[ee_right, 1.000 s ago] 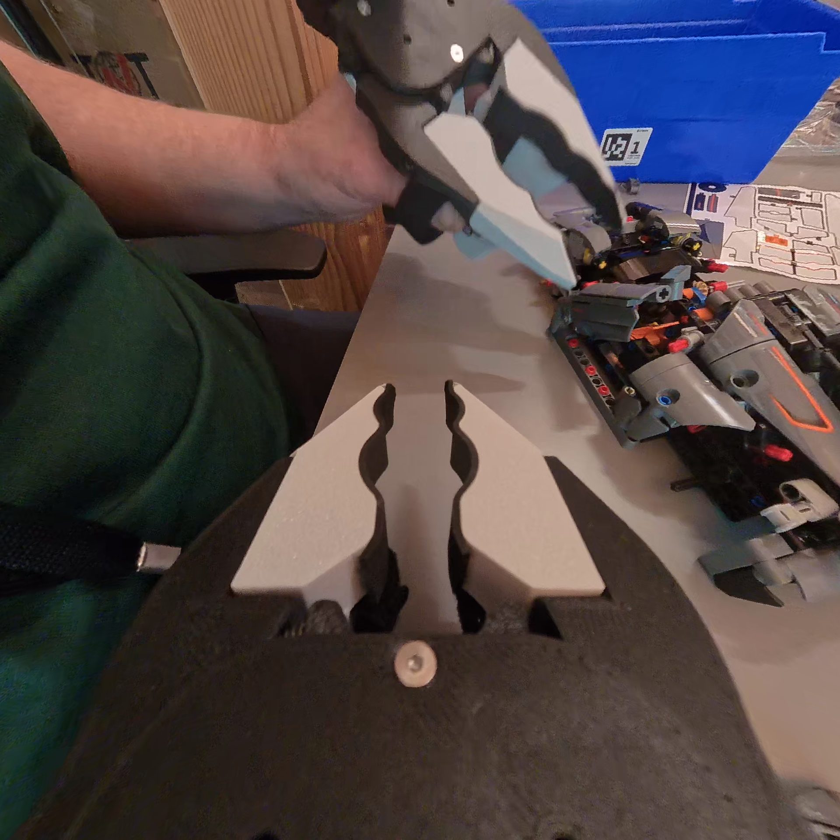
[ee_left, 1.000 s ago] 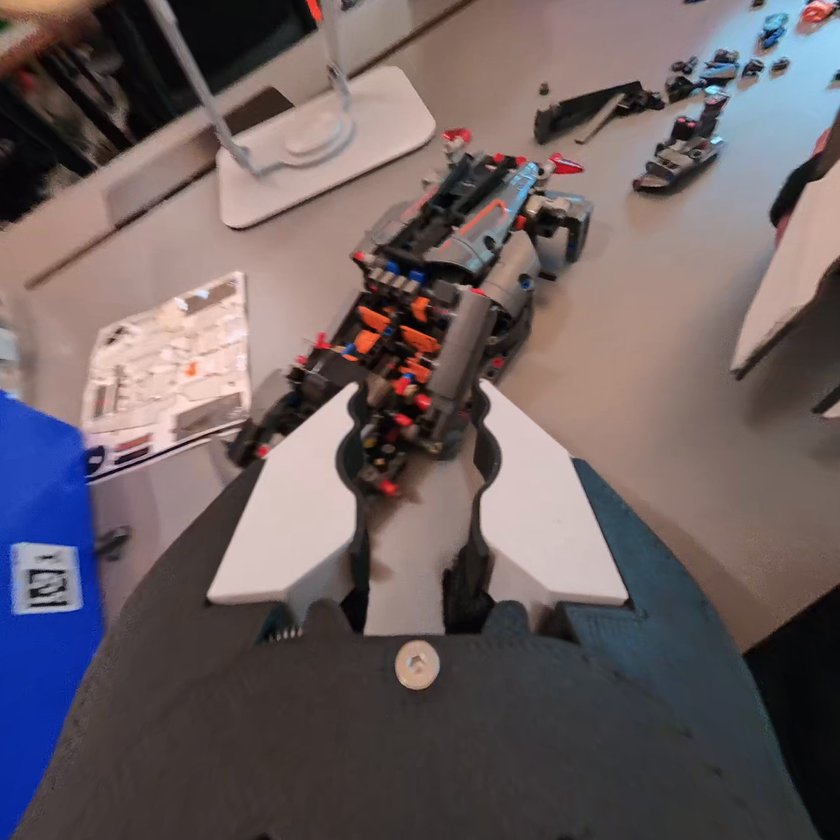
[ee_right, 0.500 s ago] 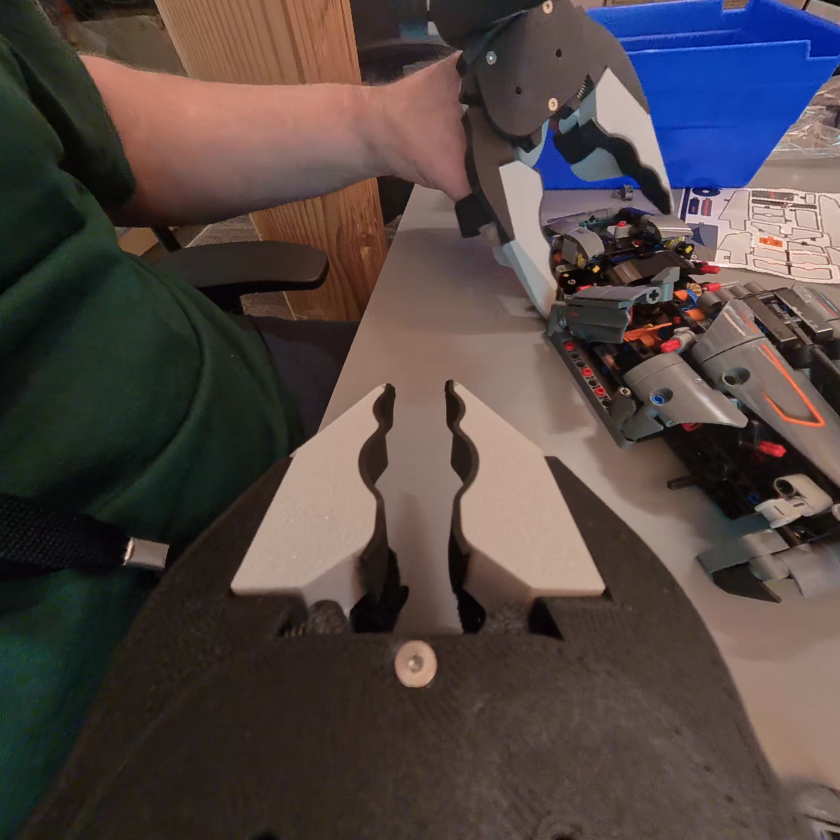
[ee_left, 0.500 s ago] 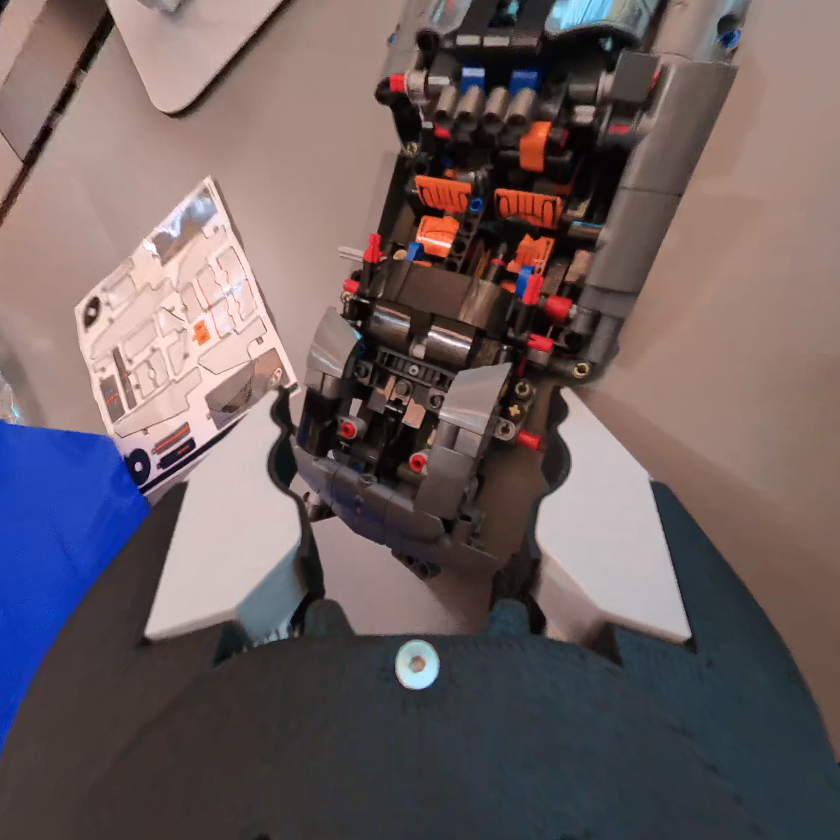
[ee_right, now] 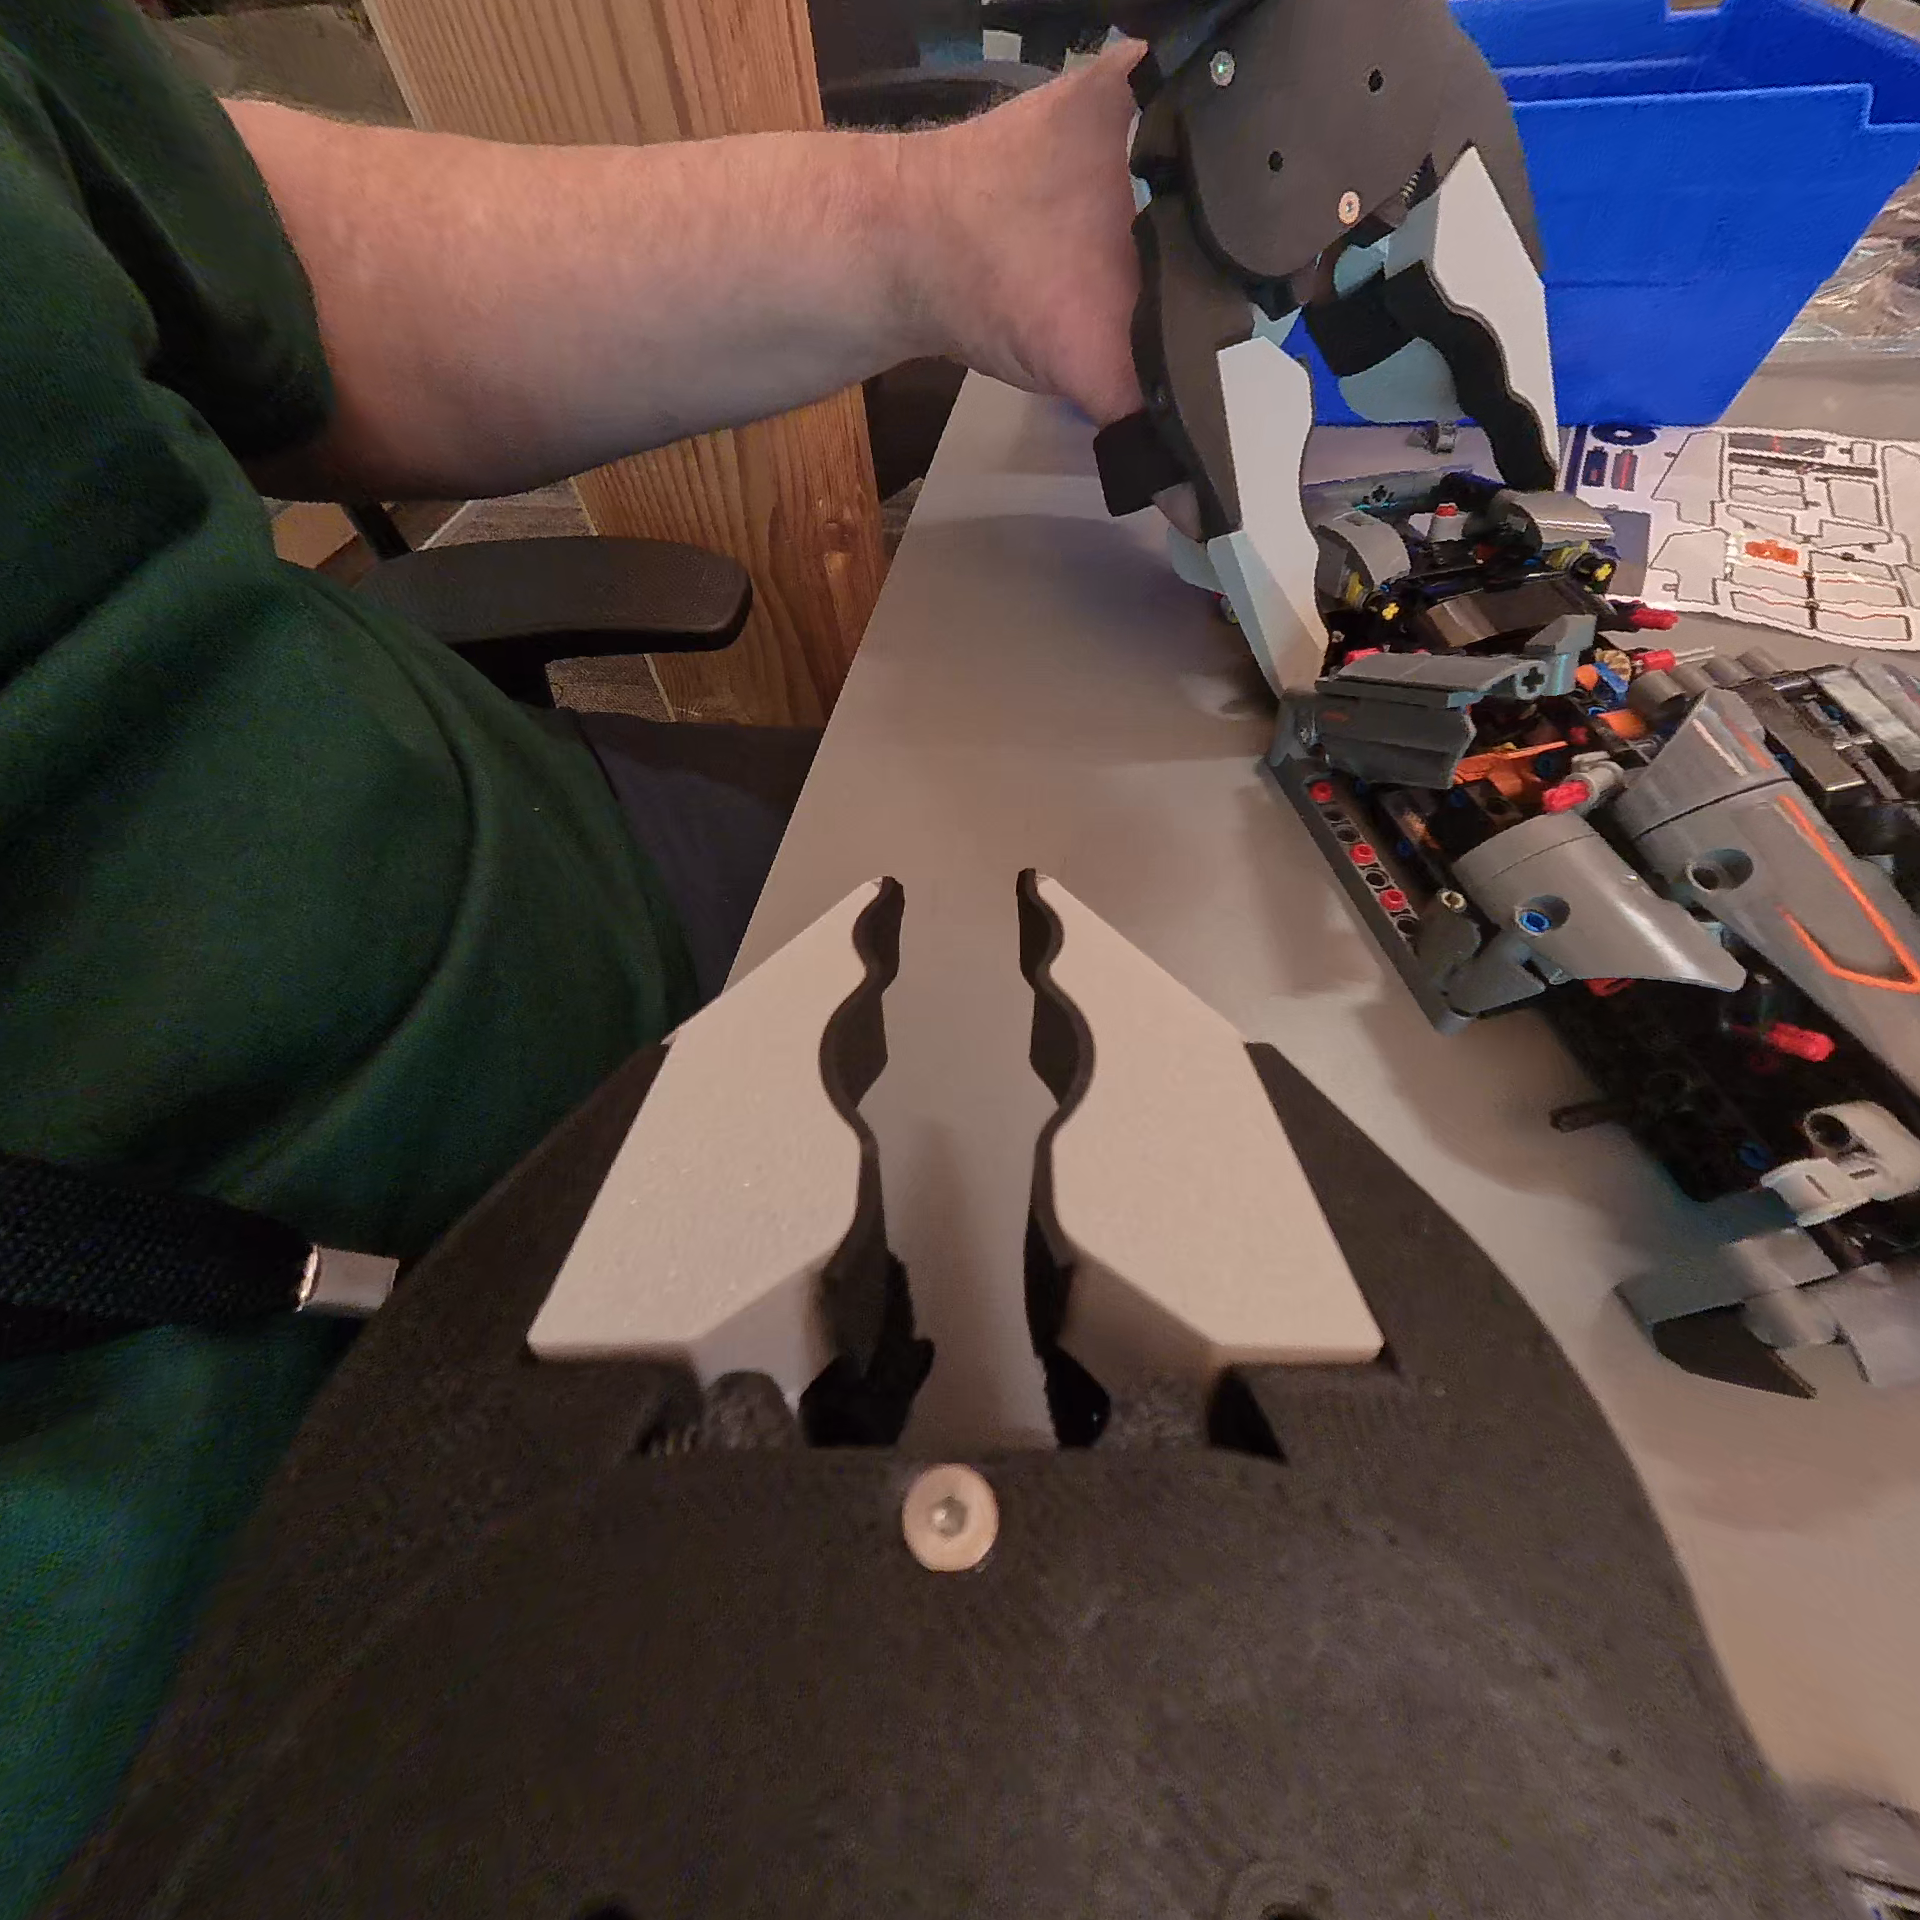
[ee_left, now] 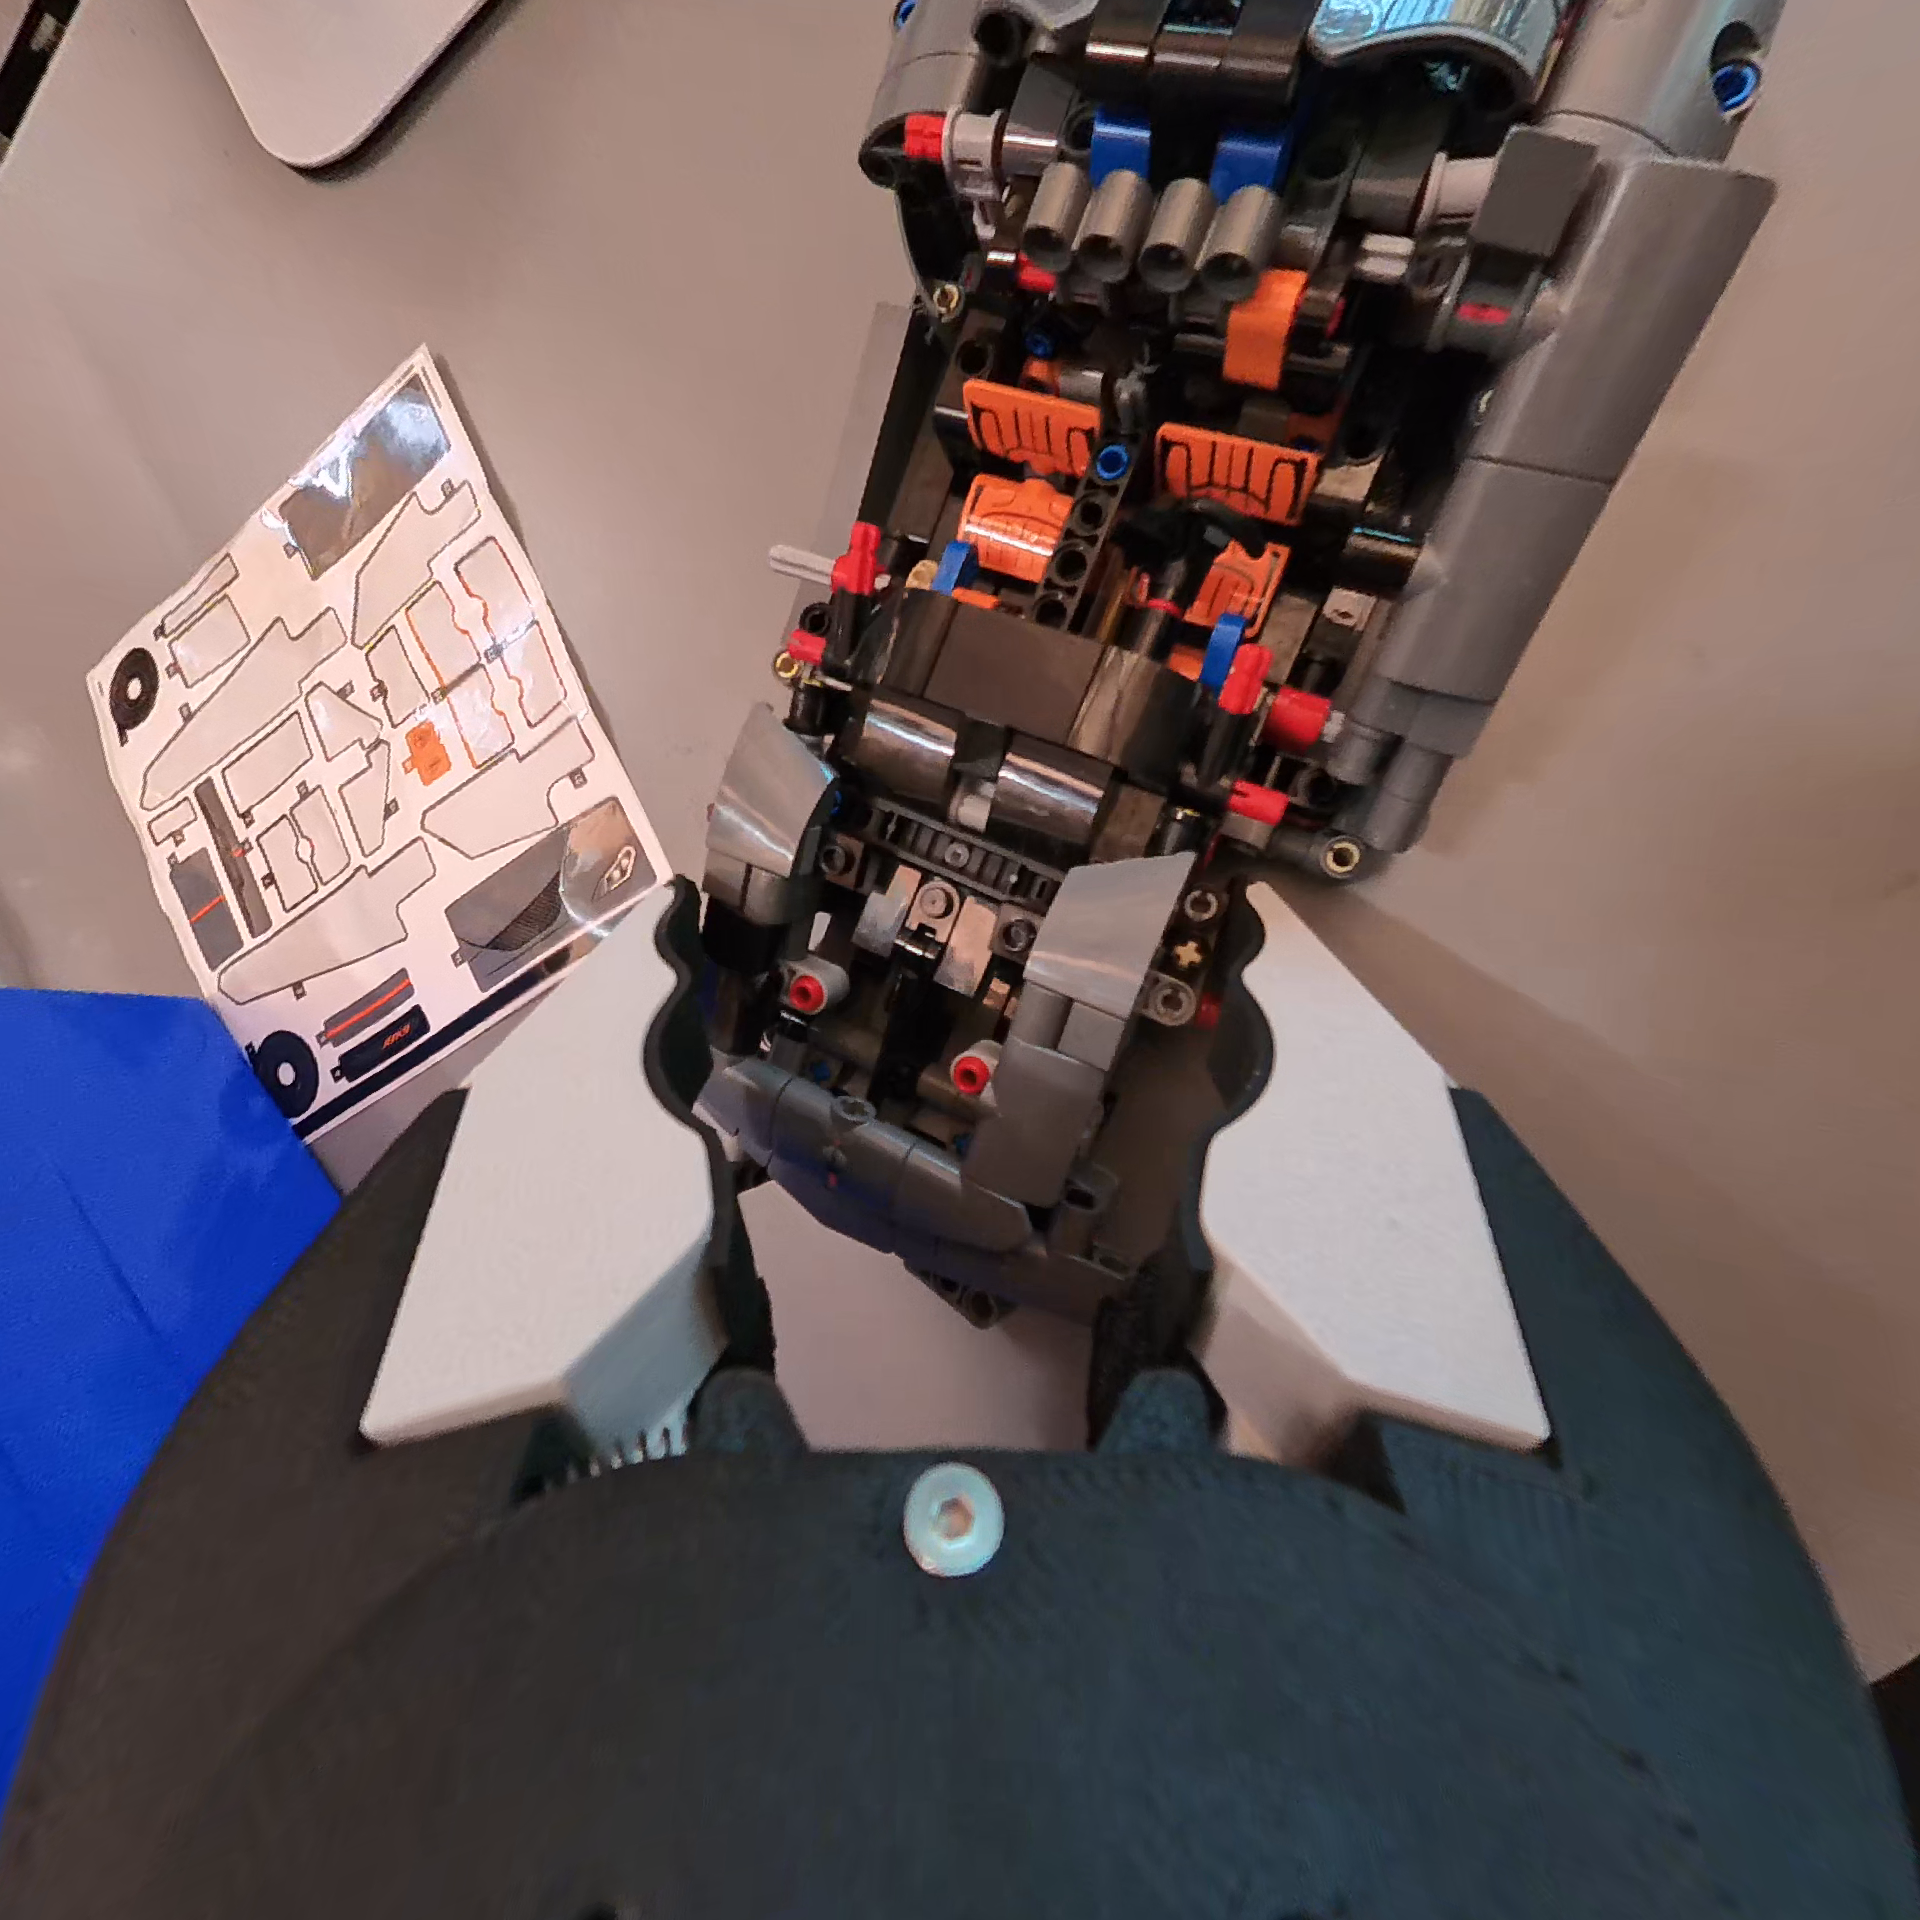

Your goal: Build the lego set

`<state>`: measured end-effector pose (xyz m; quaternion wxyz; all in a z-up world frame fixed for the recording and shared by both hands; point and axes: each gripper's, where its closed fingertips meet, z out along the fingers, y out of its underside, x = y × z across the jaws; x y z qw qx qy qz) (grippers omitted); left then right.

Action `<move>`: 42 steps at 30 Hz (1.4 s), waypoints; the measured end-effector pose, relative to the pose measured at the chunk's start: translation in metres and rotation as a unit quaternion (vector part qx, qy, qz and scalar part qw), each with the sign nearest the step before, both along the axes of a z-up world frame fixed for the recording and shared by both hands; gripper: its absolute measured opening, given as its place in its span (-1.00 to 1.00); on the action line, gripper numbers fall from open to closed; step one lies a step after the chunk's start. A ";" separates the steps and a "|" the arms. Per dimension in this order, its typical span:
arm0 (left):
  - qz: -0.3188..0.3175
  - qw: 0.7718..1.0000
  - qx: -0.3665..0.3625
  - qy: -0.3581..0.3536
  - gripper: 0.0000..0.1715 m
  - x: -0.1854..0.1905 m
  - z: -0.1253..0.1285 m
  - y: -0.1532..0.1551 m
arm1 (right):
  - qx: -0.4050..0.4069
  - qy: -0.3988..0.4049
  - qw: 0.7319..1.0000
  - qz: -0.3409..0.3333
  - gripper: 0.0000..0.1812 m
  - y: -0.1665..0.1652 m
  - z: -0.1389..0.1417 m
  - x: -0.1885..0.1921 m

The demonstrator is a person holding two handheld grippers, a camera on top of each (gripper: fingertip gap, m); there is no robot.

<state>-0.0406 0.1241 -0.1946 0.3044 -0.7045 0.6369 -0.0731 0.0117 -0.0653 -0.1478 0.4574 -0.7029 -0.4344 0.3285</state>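
Since a second ago, your left tool has swung down from above the model and spread its fingers wide, and it now straddles the near end of the lego car. Your right tool has not shifted at all.

The grey table carries everything. On it, the lego car lies lengthwise away from your left tool, a long grey and black build with orange seats and red and blue pins. Its narrow near end sits between the left tool's two fingers; whether the pads touch its sides I cannot tell, so call that tool wide apart and set around the car's end, not clamped.

The blue bin stands at the table's far side behind your left tool in the right wrist view. The white sticker sheet lies flat just beside the car, one corner against the bin.

Your right tool hovers over the table edge, well apart from the car, its fingers slightly apart with nothing between them. Your left hand grips the left tool's handle.
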 end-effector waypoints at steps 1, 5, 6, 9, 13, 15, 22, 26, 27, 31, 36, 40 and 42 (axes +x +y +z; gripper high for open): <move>0.002 1.000 0.000 0.001 0.13 0.001 0.000 0.000 | 0.000 0.000 1.000 0.000 -0.77 0.000 0.000 0.000; 0.017 1.000 0.003 0.006 0.13 0.002 -0.001 0.000 | 0.000 0.001 1.000 0.000 -0.77 0.000 0.000 0.000; 0.022 1.000 0.002 0.005 0.13 0.002 -0.001 -0.001 | 0.000 0.001 1.000 -0.001 -0.77 0.000 0.000 0.000; 0.051 0.999 0.000 0.006 0.13 0.004 -0.001 -0.006 | -0.001 0.002 1.000 -0.001 -0.77 0.001 0.000 0.000; 0.112 0.994 0.000 -0.002 0.13 0.010 0.000 -0.016 | -0.001 0.001 1.000 0.000 -0.77 0.001 0.000 0.000; 0.140 0.990 -0.004 -0.010 0.13 0.013 0.000 -0.023 | 0.000 0.001 1.000 0.000 -0.77 0.001 0.000 0.000; 0.141 0.985 -0.056 -0.076 0.09 0.035 0.009 -0.057 | 0.002 0.002 1.000 0.002 -0.77 0.001 0.001 0.000; 0.119 0.984 -0.086 -0.102 0.08 0.033 0.013 -0.066 | 0.002 0.012 1.000 0.004 -0.76 0.000 0.003 0.001; 0.112 0.982 -0.096 -0.117 0.06 0.033 0.017 -0.068 | 0.003 0.016 1.000 0.004 -0.76 0.000 0.004 0.001; 0.096 0.974 -0.108 -0.174 0.04 0.026 0.040 -0.064 | 0.006 0.035 0.999 0.004 -0.75 0.000 0.010 0.004; 0.103 0.973 -0.050 -0.198 -0.10 0.011 0.071 -0.028 | 0.001 0.066 0.998 -0.001 -0.74 0.003 0.018 0.009; 0.094 0.969 0.003 -0.227 -0.26 0.021 0.104 0.011 | 0.005 0.106 0.994 -0.022 -0.77 0.008 0.029 0.016; 0.082 0.967 0.025 -0.241 -0.30 0.034 0.122 0.030 | 0.004 0.112 0.993 -0.033 -0.76 0.011 0.032 0.017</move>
